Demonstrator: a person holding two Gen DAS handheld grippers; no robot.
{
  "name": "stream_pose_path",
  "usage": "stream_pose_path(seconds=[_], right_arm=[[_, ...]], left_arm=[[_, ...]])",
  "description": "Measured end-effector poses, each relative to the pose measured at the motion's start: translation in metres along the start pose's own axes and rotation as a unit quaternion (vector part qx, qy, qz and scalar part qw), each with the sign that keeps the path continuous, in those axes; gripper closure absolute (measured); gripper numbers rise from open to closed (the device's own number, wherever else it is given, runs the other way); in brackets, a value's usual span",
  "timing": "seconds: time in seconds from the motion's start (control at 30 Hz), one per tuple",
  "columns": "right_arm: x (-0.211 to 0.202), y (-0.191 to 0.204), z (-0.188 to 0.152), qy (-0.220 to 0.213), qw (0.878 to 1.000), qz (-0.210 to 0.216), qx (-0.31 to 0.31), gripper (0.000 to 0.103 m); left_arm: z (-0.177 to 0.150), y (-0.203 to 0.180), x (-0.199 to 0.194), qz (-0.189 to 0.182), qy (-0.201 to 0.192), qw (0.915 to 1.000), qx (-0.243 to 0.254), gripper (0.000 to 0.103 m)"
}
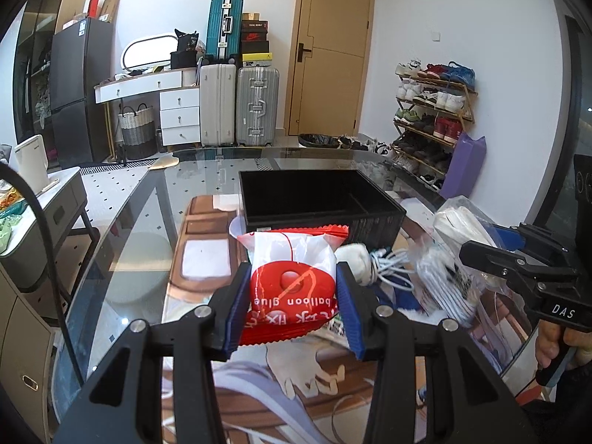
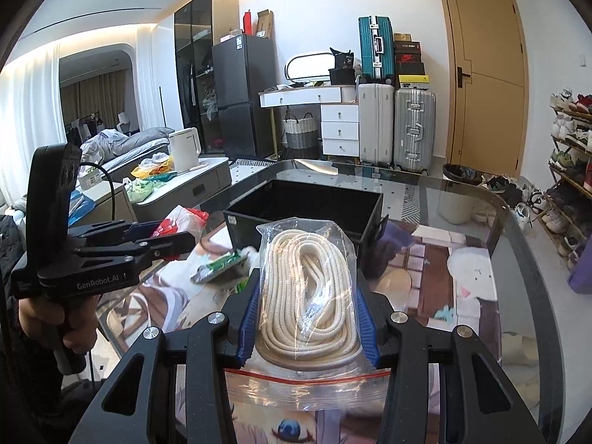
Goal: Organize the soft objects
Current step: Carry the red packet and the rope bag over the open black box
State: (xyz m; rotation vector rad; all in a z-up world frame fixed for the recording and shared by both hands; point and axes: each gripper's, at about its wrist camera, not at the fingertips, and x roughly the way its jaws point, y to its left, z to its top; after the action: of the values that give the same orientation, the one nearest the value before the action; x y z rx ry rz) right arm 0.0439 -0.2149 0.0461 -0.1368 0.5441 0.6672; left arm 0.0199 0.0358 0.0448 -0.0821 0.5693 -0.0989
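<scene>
Two grippers' jaws pinch one packet each: left gripper [image 1: 292, 296] balloon-glue packet [image 1: 292, 277], right gripper [image 2: 309, 318] rope bag [image 2: 307, 296].

The striped item [image 1: 449, 288] in a clear bag is smeared by blur. The green packet [image 2: 218, 264] is blurred too. The black box [image 2: 307, 203] hides its floor behind its walls.

White-walled room, cluttered far wall.
Tan door [image 1: 329, 51], suitcases [image 1: 236, 105], dark fridge [image 2: 242, 96], shoe rack [image 1: 433, 114] beside it.
</scene>
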Motion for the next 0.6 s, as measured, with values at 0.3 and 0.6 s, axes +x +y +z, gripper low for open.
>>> stream_pose_path(seconds=[0.3, 0.6], right_arm=[[0.018, -0.008, 0.024, -0.006, 1.000, -0.003, 0.002, 0.057], [0.036, -0.013, 0.045, -0.004, 1.000, -0.006, -0.003, 0.057]], left_arm=[[0.016, 0.005, 0.012, 0.000, -0.008, 1.0000, -0.005, 0.059], [0.036, 0.012, 0.022, 0.001, -0.018, 0.9998, -0.013, 0.059]])
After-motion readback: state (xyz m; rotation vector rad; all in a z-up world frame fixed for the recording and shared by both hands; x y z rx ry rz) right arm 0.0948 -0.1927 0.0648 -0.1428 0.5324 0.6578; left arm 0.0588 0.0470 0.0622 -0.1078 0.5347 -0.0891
